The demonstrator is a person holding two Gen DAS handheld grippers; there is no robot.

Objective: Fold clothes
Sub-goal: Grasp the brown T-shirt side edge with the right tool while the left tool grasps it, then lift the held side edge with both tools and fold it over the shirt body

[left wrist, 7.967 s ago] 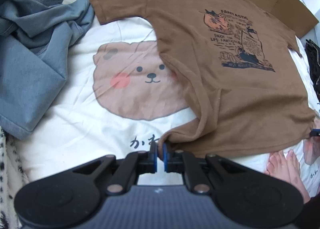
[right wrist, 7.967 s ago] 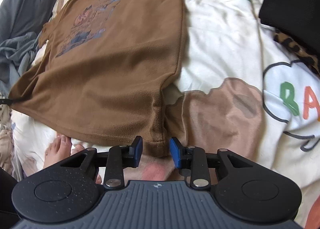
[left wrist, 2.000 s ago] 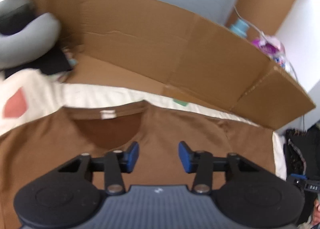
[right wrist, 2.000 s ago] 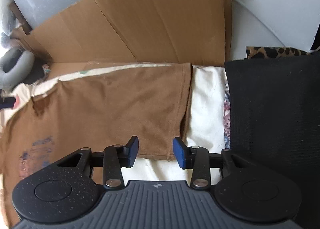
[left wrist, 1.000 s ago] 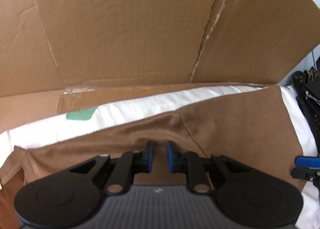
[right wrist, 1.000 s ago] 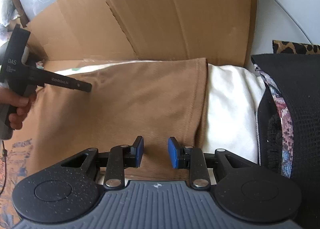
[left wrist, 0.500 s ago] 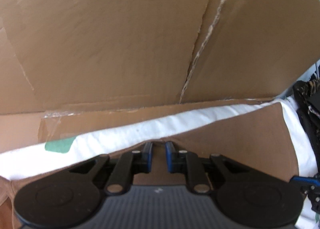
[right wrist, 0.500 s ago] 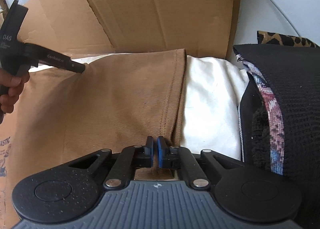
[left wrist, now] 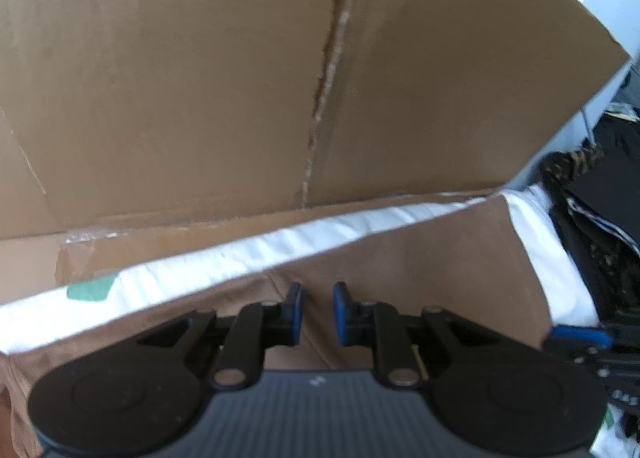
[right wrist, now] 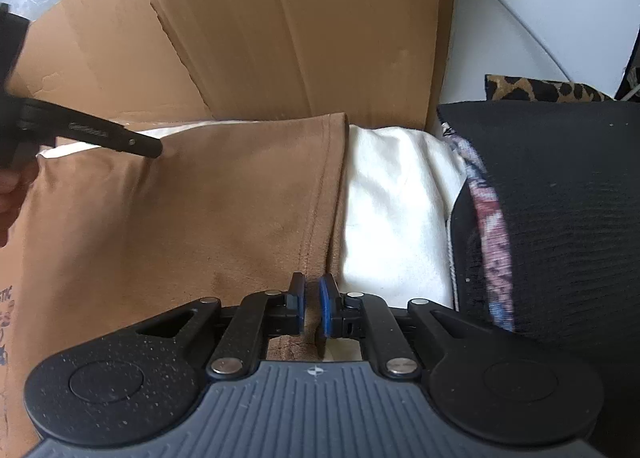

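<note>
Right gripper (right wrist: 311, 310) fingers reopening around sleeve hem — one brown shirt (right wrist: 180, 217), left gripper (left wrist: 316, 314) pinching it.

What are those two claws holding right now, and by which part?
Brown T-shirt: left gripper pinches its shoulder edge, jaws opening slightly; right gripper, jaws opening, straddles the sleeve hem.

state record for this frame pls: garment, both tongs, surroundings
garment: brown T-shirt, spread on white bedding
left tongs: pads pinch shoulder fabric near the top edge, easing open slightly
right tongs: at the sleeve hem, opening, hem between the pads
behind: cardboard sheet, upright
right of sleeve: black garment, apart from the shirt
fold: sleeve not yet folded in
</note>
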